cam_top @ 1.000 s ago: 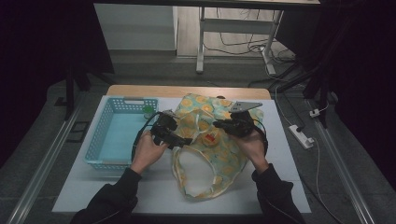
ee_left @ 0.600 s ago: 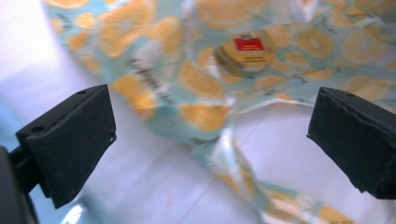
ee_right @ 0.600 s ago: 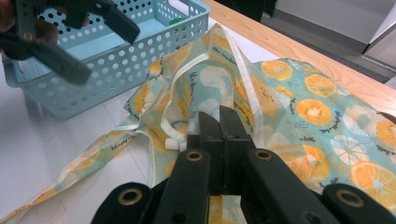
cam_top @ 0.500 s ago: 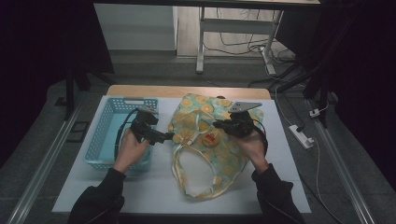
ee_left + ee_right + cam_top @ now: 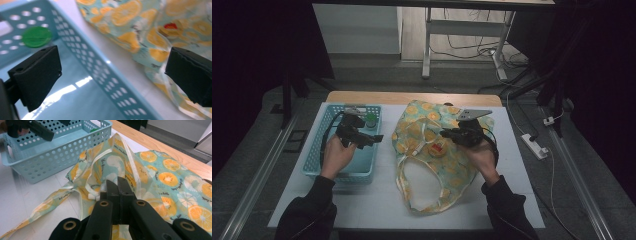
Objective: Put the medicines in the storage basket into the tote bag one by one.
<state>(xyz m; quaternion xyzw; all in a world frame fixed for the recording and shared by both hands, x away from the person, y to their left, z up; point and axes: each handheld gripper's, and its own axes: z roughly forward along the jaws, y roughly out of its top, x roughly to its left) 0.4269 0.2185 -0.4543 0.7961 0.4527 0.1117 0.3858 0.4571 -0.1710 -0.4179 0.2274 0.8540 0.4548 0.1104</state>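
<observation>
Jaws spread wide, the left gripper (image 5: 362, 137) hangs over the pale blue perforated plastic basket (image 5: 314, 170) (a green round cap (image 5: 36, 36) inside), while the right gripper (image 5: 451, 134), forearm angled inward, seems clamped on the orange-slice-printed fabric apron (image 5: 172, 180) spread mid-table.

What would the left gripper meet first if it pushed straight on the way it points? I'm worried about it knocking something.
Probably the blue basket: its perforated side wall runs right between the open jaws of the left gripper. The orange-print bag lies beyond it on the table. Depth is unclear.
</observation>
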